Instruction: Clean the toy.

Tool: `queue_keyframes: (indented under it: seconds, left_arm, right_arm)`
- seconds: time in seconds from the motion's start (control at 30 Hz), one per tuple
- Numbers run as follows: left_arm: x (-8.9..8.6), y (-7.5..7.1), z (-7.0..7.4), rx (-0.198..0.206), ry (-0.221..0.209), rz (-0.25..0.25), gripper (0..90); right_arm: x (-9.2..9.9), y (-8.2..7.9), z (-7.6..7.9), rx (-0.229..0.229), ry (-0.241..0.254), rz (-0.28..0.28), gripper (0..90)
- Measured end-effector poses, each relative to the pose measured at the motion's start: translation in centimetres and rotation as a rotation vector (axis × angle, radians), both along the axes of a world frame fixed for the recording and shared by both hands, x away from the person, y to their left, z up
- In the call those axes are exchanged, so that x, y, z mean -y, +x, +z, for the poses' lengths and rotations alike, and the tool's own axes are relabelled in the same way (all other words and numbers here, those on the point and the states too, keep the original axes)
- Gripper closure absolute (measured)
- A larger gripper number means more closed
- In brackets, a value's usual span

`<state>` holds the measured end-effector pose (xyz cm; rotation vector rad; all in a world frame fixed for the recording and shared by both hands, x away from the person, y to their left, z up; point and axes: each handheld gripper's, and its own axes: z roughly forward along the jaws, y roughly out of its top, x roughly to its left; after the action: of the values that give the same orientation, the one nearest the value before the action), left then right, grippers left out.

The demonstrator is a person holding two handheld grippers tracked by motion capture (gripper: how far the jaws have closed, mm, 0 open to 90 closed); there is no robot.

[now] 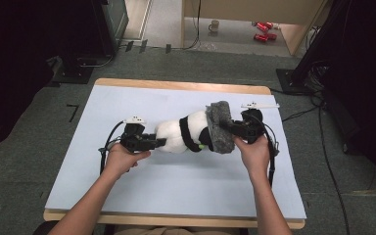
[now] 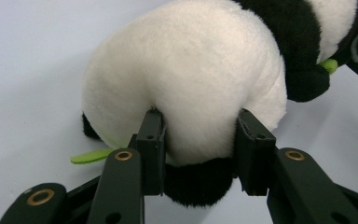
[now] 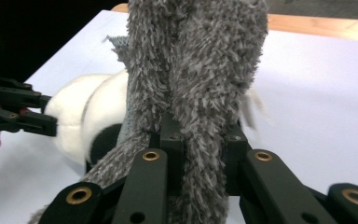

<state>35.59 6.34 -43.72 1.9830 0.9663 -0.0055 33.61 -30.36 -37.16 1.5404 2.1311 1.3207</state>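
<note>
Pinching the white rump of the toy panda (image 2: 186, 84), the left gripper (image 2: 200, 154) steadies it on the table (image 1: 176, 186), while the right gripper (image 3: 200, 154) clamps a fold of the grey fuzzy cloth (image 3: 200, 56), draped over the panda's head end. The covering looks about half done; the body is bare. On the floor beyond, a mug (image 1: 214, 25) and red cans (image 1: 263, 30) lie well clear, and nothing blocks the way.
</note>
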Motion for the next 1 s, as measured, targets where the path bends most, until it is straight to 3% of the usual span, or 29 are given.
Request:
queue_keyframes:
  seconds: [0.17, 0.4, 0.77, 1.0]
  left_arm:
    - [0.0, 0.1, 0.0, -0.001, -0.015, 0.011, 60.0]
    - [0.1, -0.1, 0.1, 0.005, -0.012, 0.006, 59.9]
    - [0.2, -0.6, 0.0, 0.010, -0.019, 0.013, 59.3]
    - [0.3, -1.0, -0.1, 0.012, -0.011, 0.016, 58.6]
  right_arm:
    - [-0.3, -0.9, 1.8, 0.031, 0.063, 0.046, 77.5]
    - [-4.8, -1.8, 3.3, 0.068, 0.109, 0.190, 77.3]
    - [-10.9, -1.4, 0.2, 0.025, 0.091, 0.318, 76.1]
    - [-12.5, -0.6, -2.4, -0.016, 0.033, 0.316, 72.3]
